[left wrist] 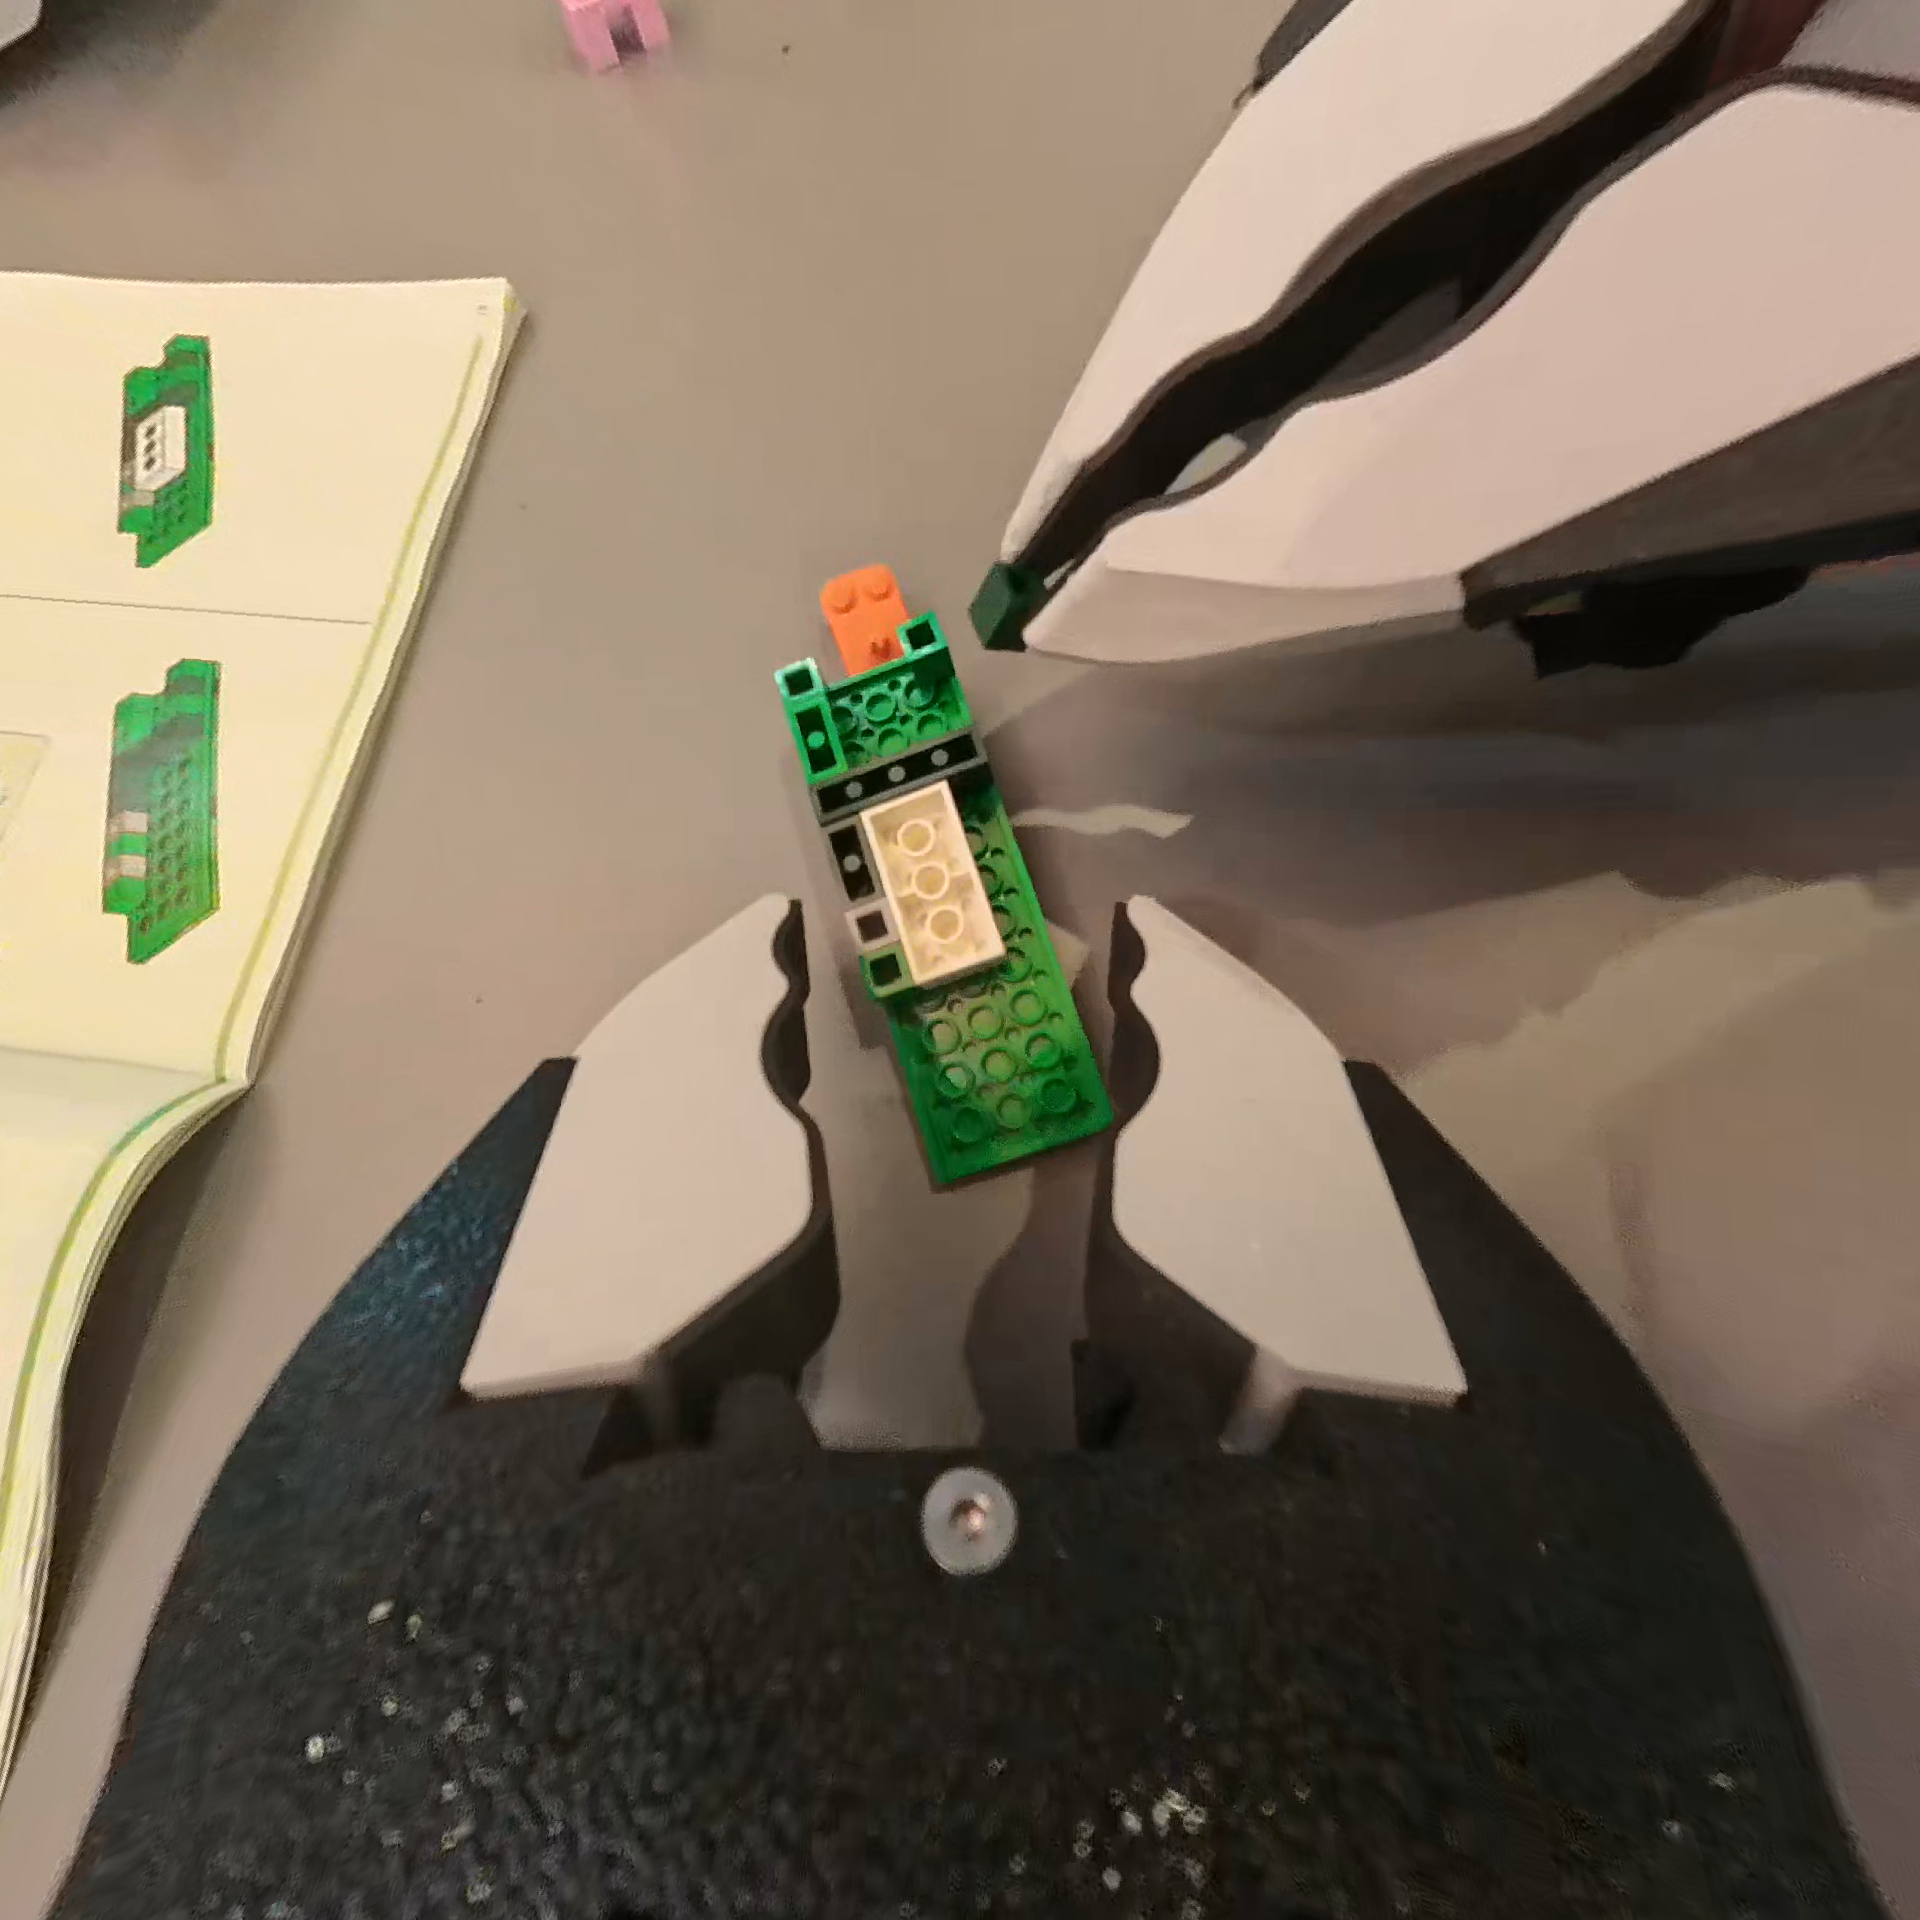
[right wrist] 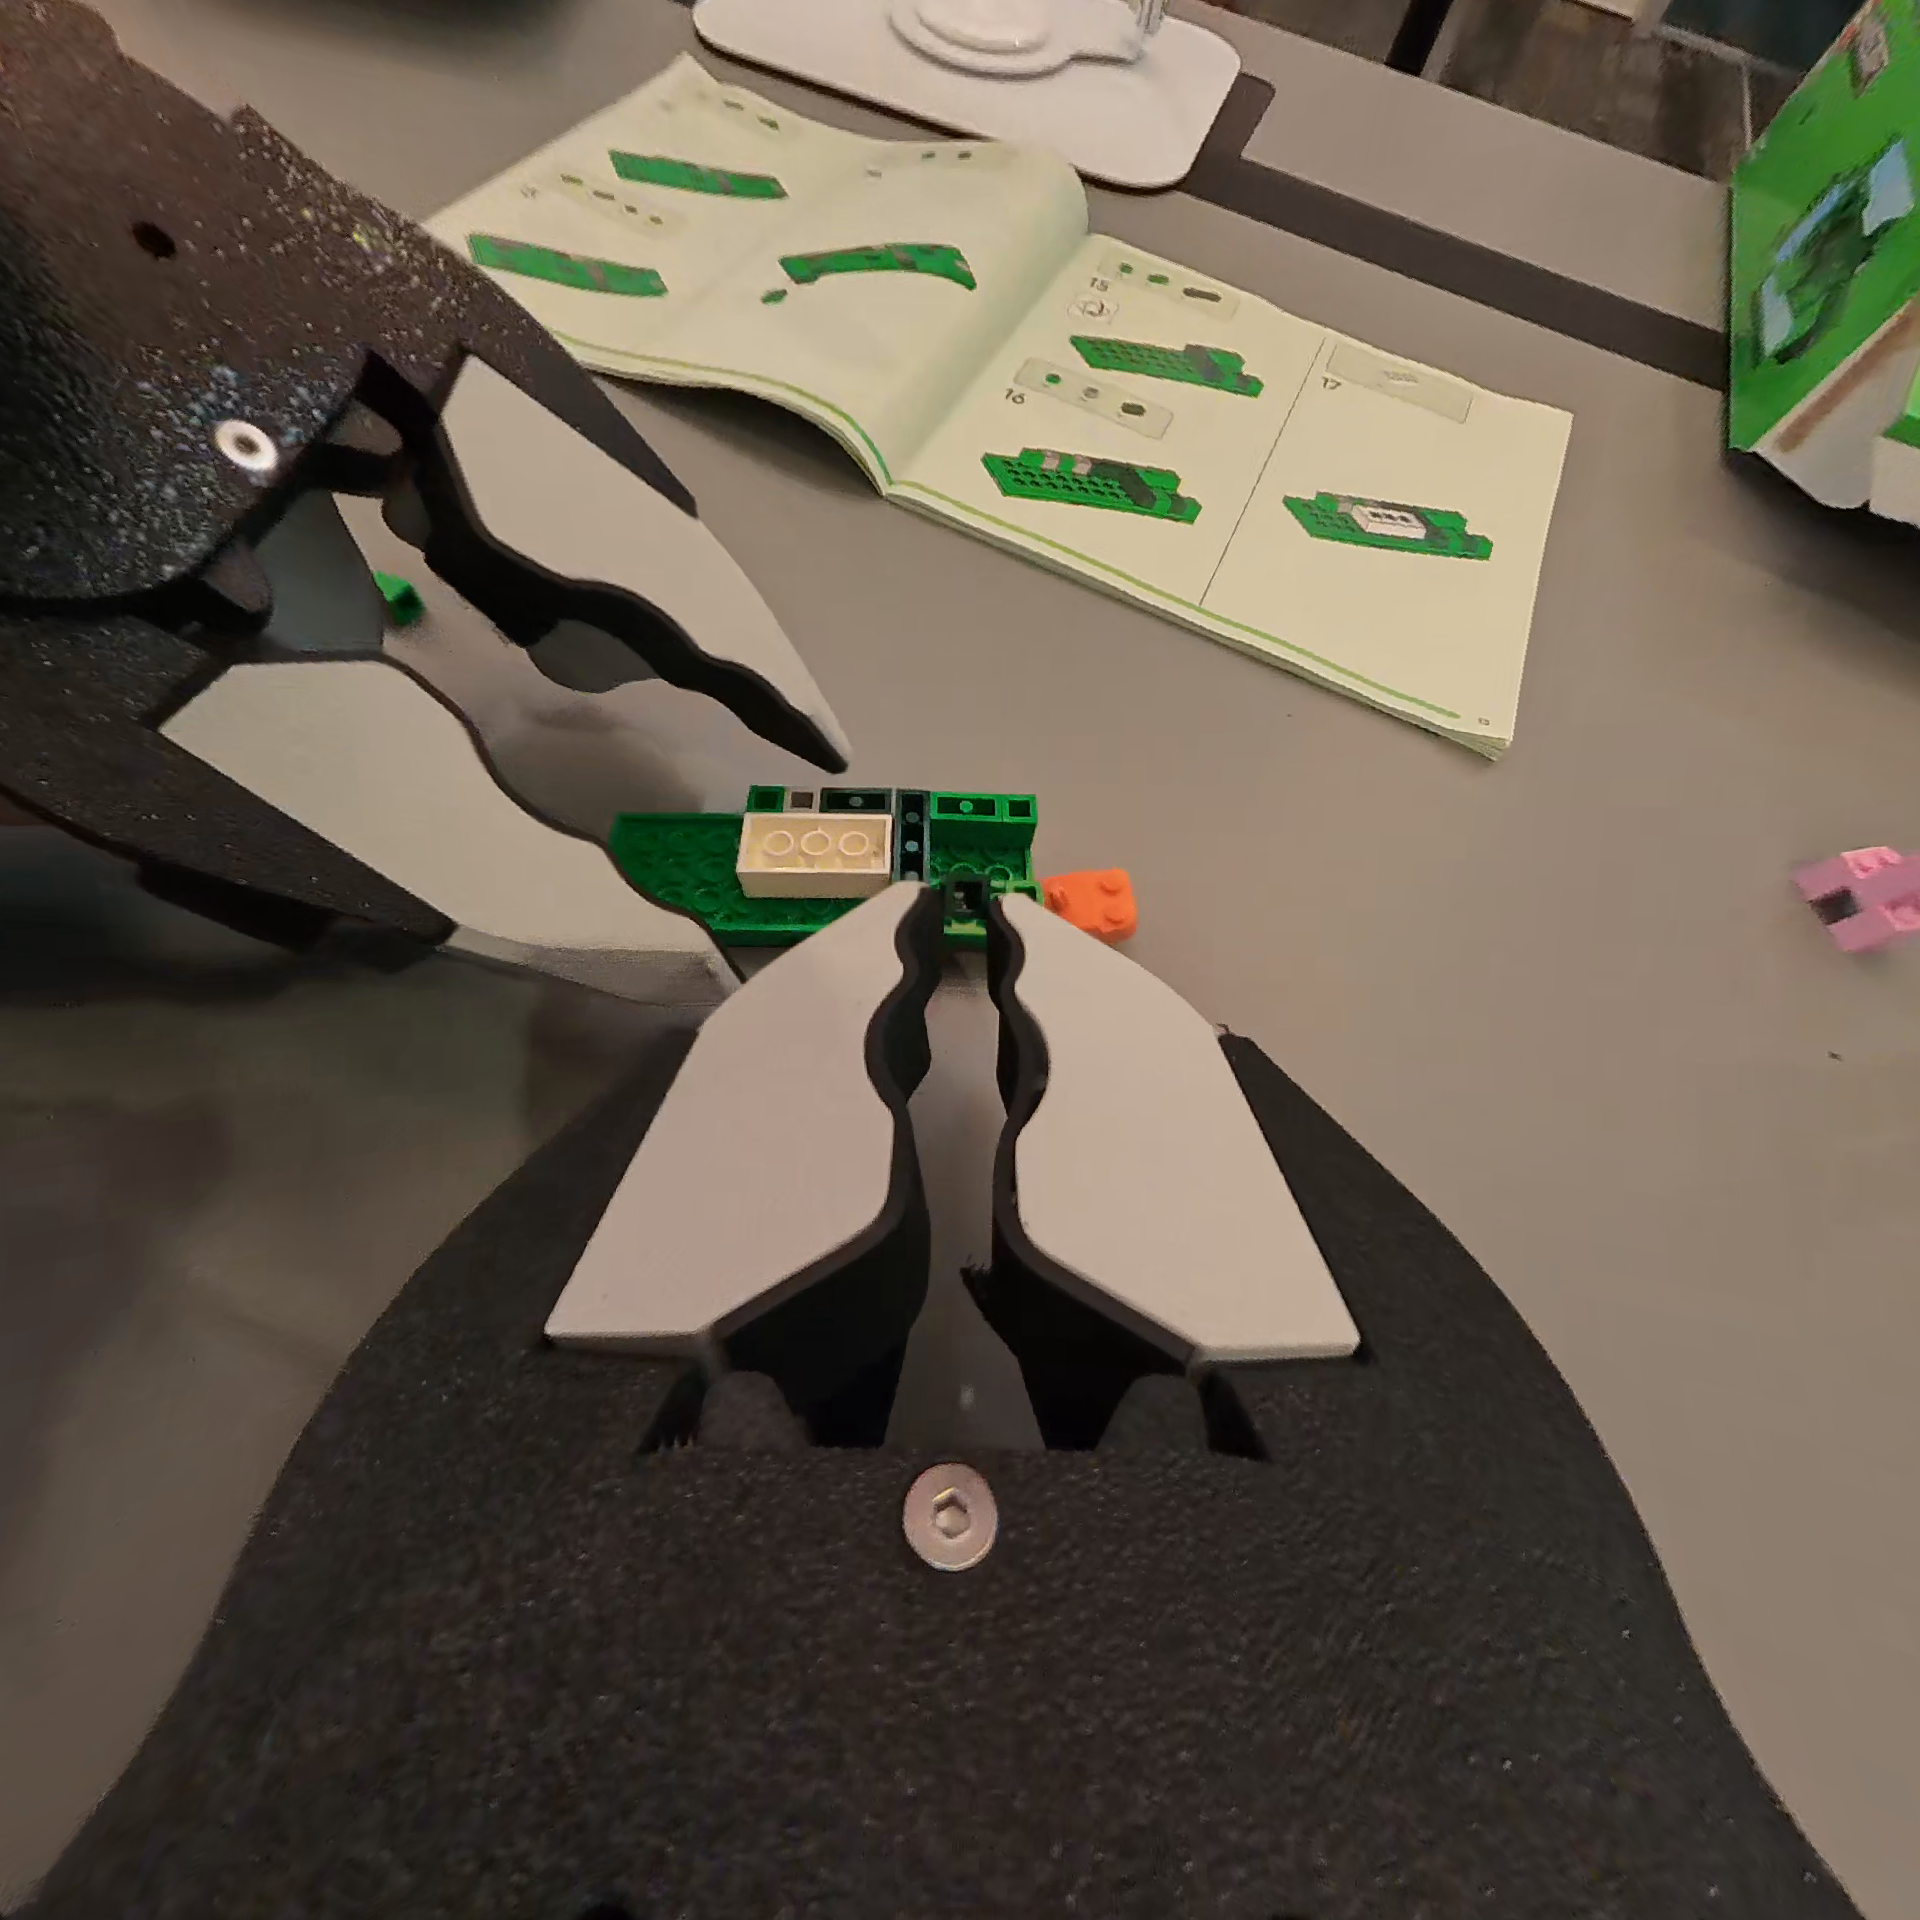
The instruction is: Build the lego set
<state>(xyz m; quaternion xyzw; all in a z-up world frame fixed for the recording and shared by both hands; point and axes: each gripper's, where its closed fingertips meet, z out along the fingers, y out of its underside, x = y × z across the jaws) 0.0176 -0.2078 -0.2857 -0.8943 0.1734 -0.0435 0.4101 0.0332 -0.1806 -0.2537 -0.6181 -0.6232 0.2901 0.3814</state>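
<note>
Dark-green small square brick [left wrist: 1000,620] pinched in right gripper [right wrist: 961,902] beside green studded plate build [left wrist: 940,914]; left gripper [left wrist: 956,914] spread wide around it.

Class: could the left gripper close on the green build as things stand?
Probably yes. The left gripper is open, its fingertips either side of the green build, nothing between. The right gripper, shut on a dark green brick, sits at the far end, clear.

A smooth grey table [right wrist: 1558,935] fills the view, softly glossy under warm indoor light.
</note>
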